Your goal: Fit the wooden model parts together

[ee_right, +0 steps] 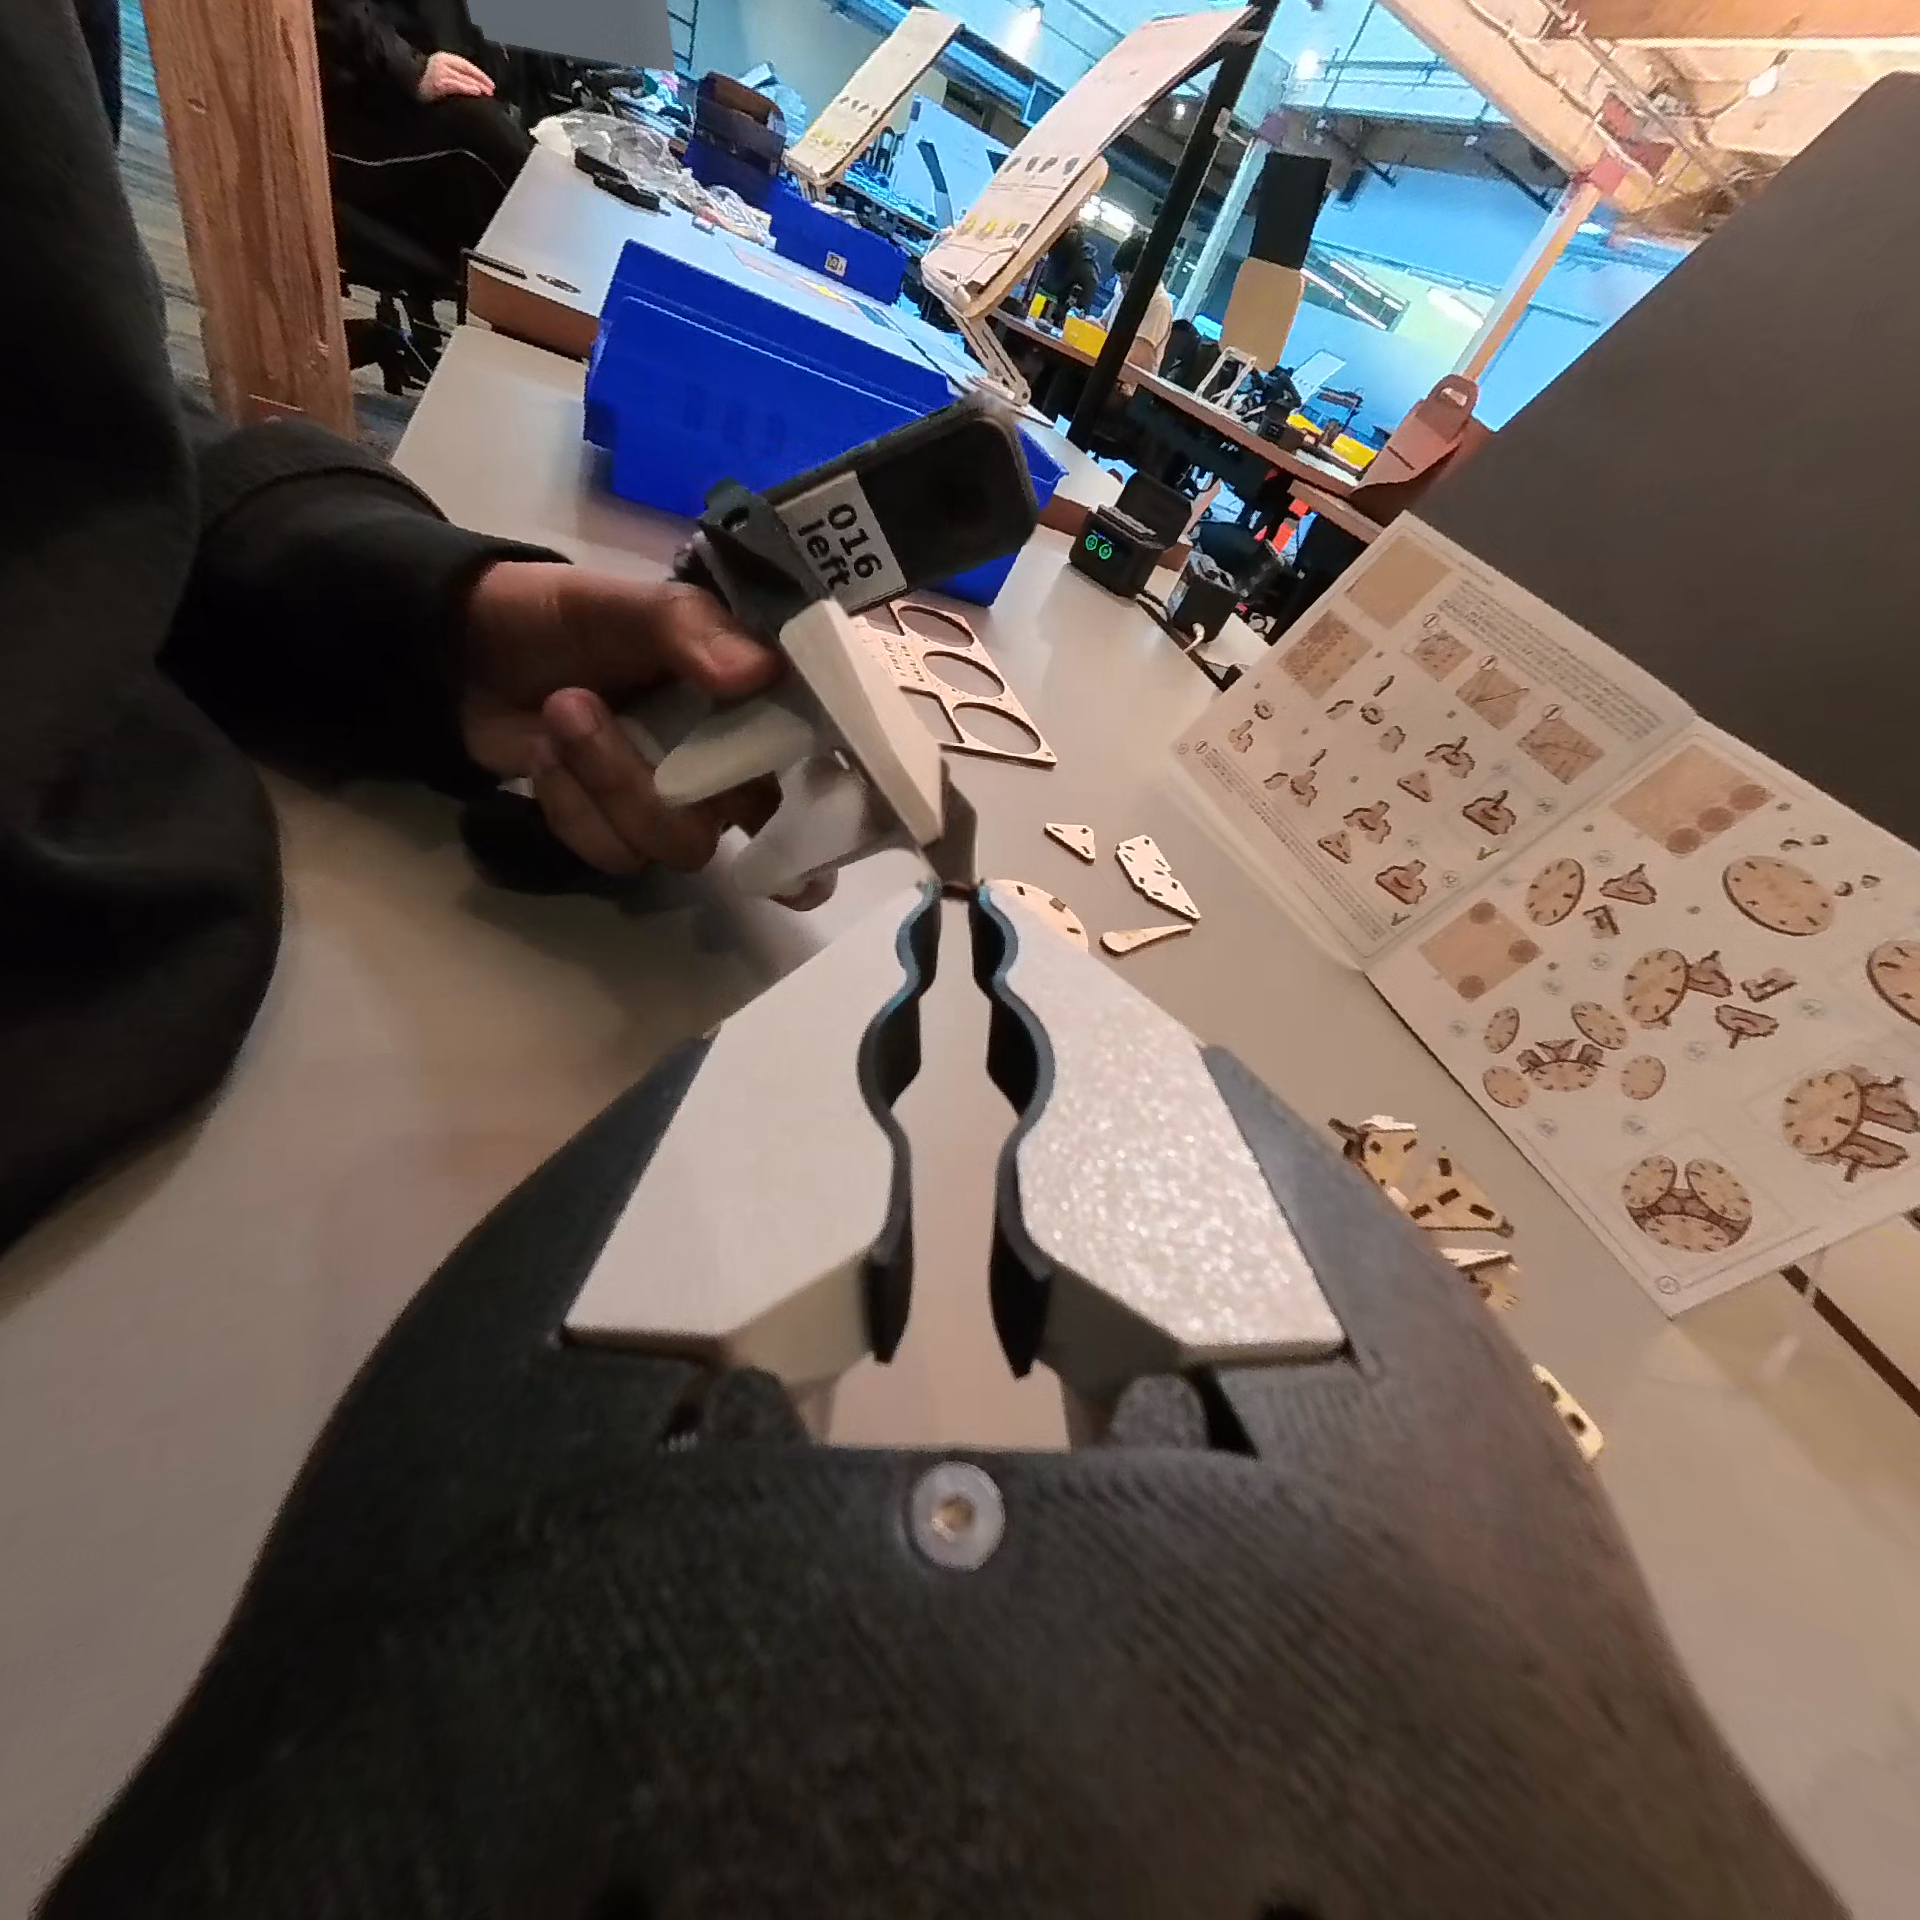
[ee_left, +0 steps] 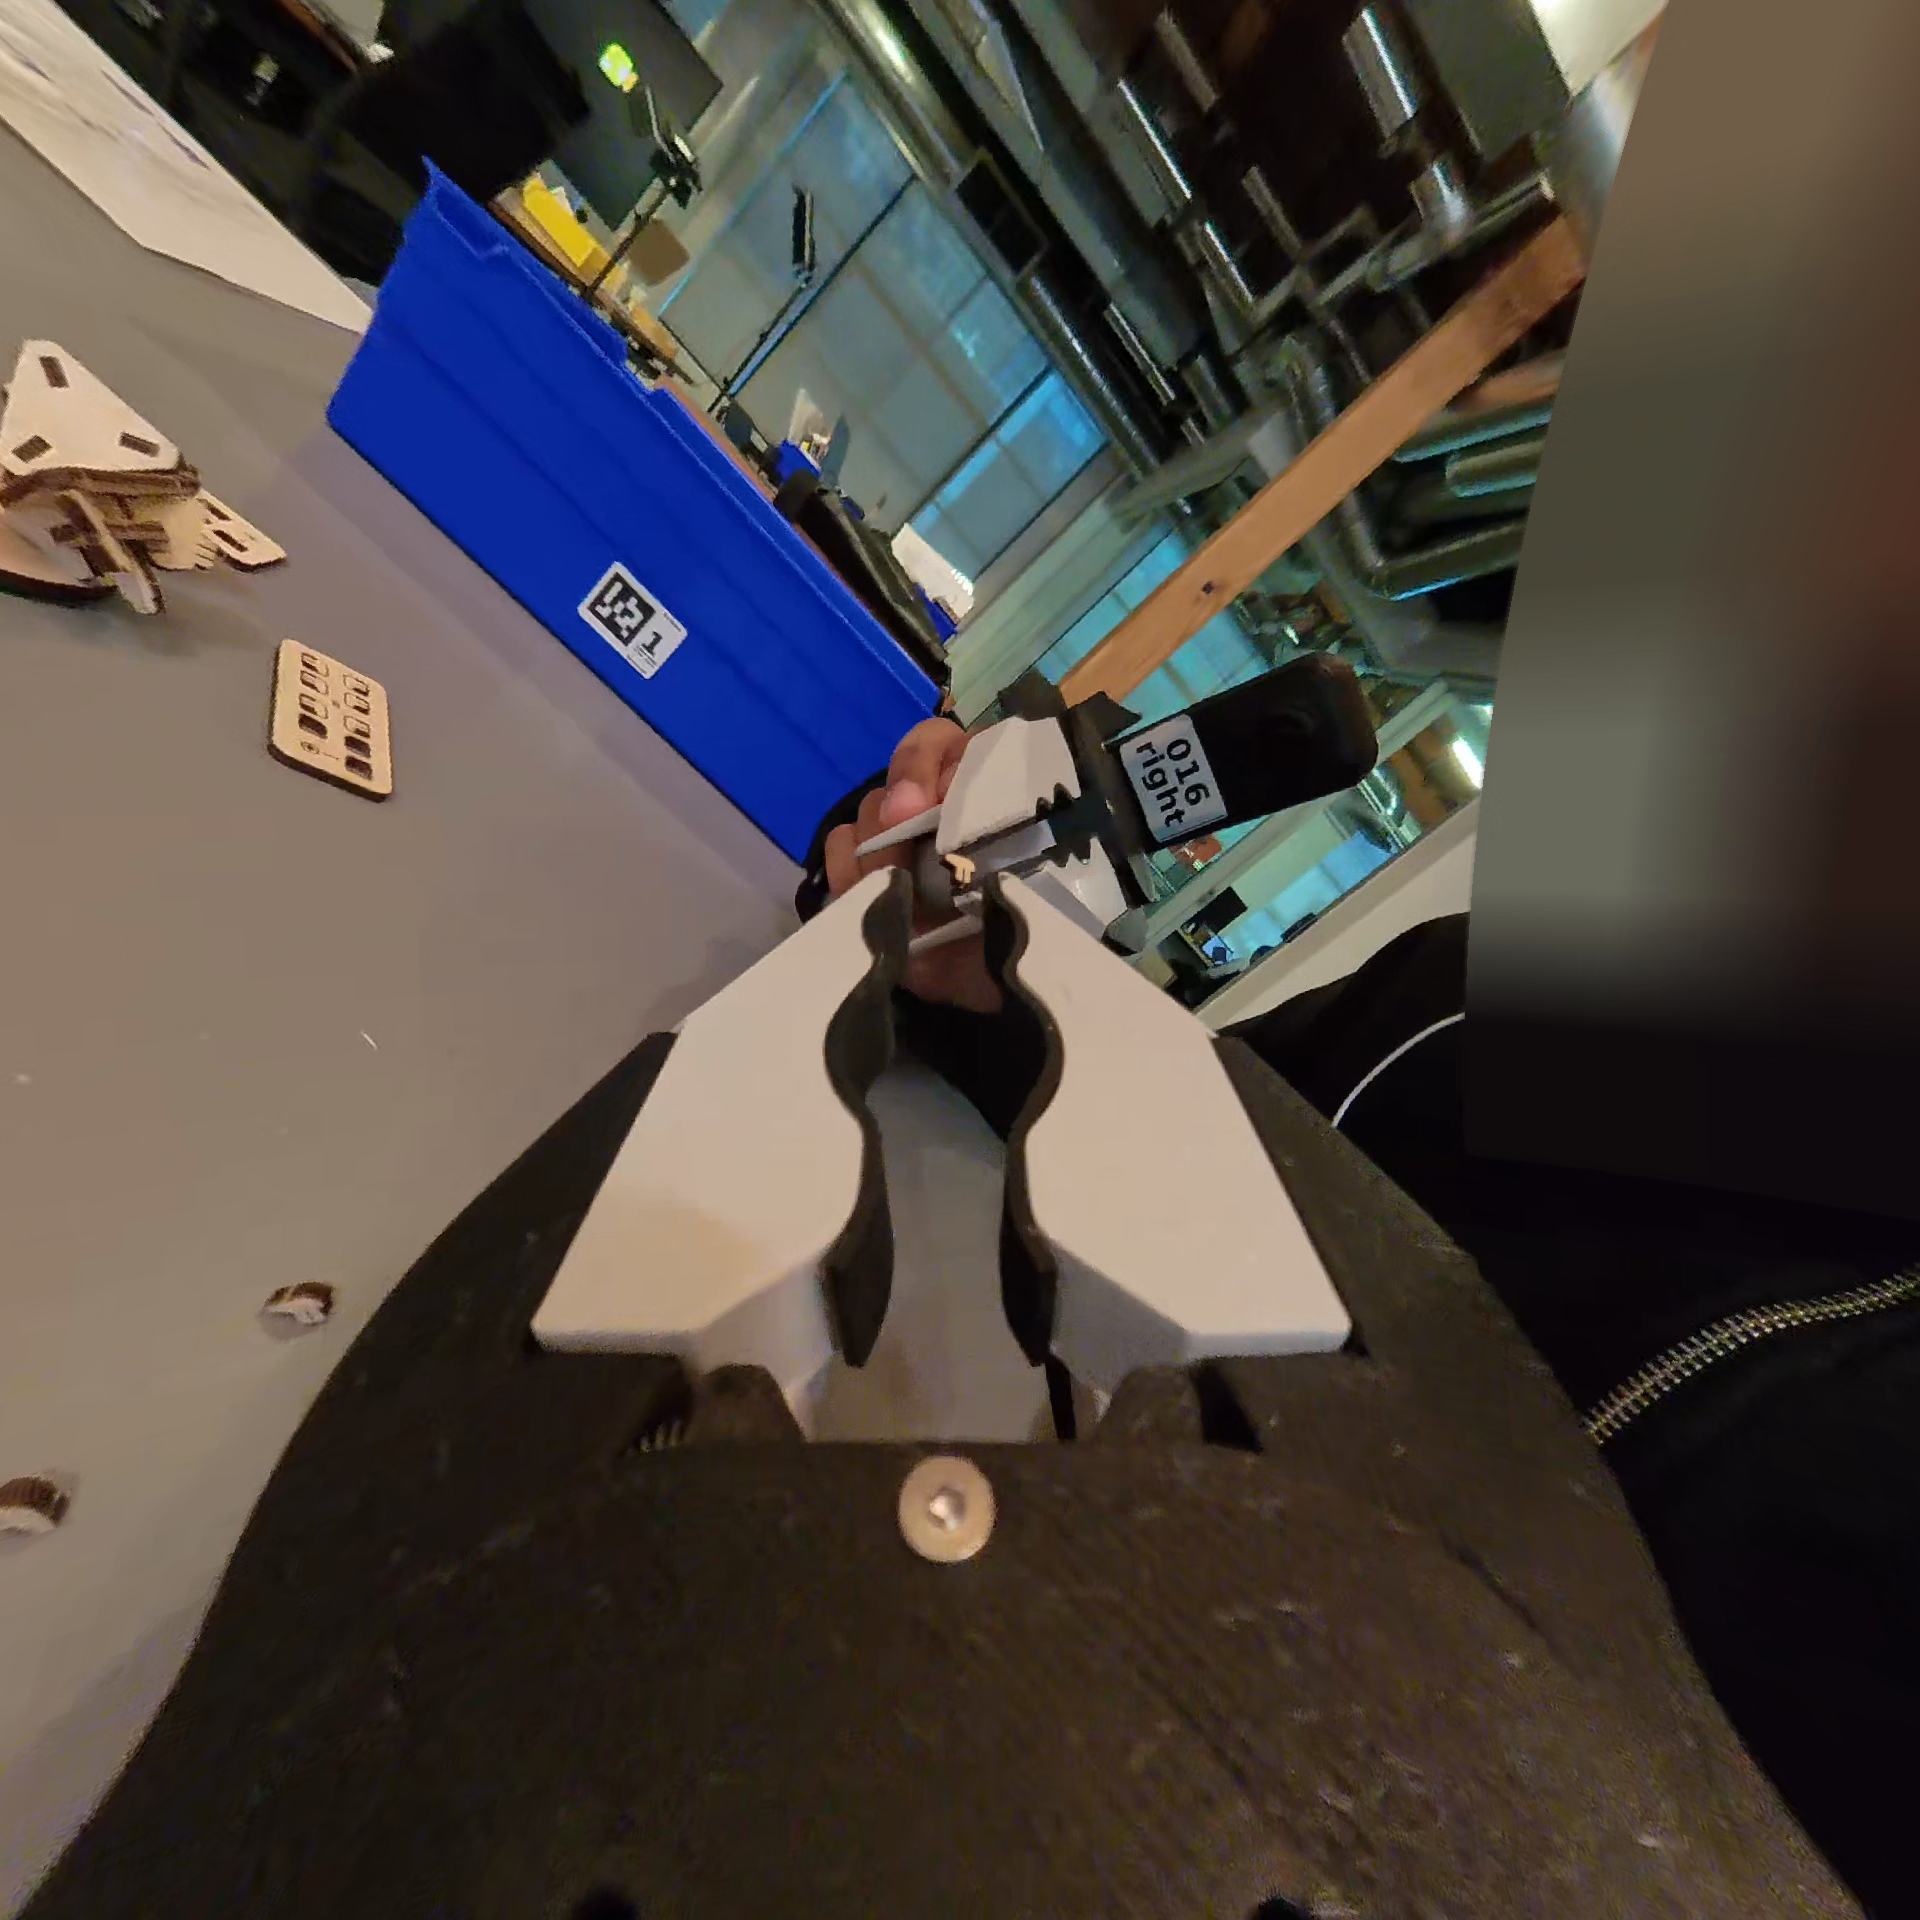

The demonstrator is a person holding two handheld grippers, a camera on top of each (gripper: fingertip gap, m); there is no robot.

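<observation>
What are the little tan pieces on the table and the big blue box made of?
The tan pieces look like thin plywood: pale matt faces, dark burnt-looking edges and slots, probably laser-cut. The blue box looks like moulded plastic: even colour, slight sheen, ribbed walls.

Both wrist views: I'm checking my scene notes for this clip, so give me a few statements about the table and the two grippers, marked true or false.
1. A blue bin stands on the grey table. True.
2. The two grippers are far apart, at opposite ends of the table. False: the left gripper and the right gripper meet tip to tip.
3. An open instruction sheet lies on the table. True.
4. The loose wooden pieces are piled inside the blue bin. False: they lie on the tabletop.
5. A hand holds the left gripper. True.
</observation>
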